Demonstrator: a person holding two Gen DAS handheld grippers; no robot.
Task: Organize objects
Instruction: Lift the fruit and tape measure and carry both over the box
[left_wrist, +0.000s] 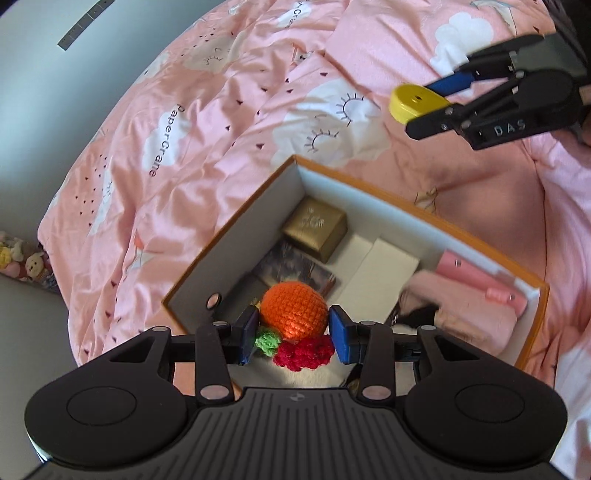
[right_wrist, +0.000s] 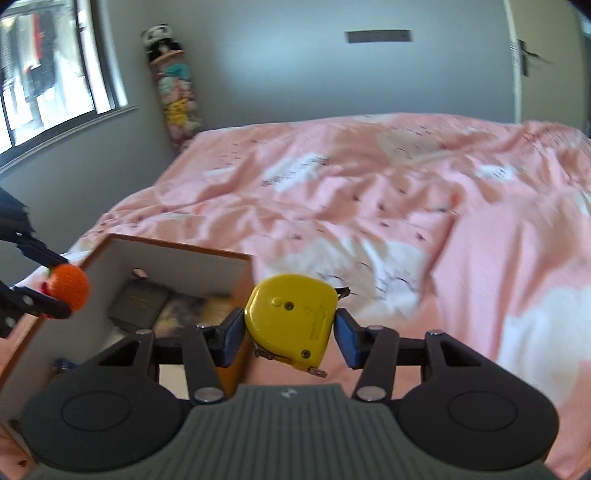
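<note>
My left gripper (left_wrist: 293, 328) is shut on a crocheted orange toy (left_wrist: 295, 308) with green and red knitted bits, held above the open orange box (left_wrist: 421, 210). My right gripper (right_wrist: 290, 332) is shut on a yellow tape measure (right_wrist: 291, 317), held above the bed to the right of the box (right_wrist: 166, 247). The right gripper (left_wrist: 439, 105) with the tape measure (left_wrist: 412, 101) also shows in the left wrist view, at the upper right beyond the box. The left gripper with the orange toy (right_wrist: 70, 286) shows at the left of the right wrist view.
The box holds a gold case (left_wrist: 317, 227), a dark booklet (left_wrist: 295, 267), white cards (left_wrist: 373, 275) and pink items (left_wrist: 469, 291). A pink patterned duvet (left_wrist: 229, 122) covers the bed. A tube of plush toys (right_wrist: 177, 85) stands by the grey wall near the window (right_wrist: 48, 74).
</note>
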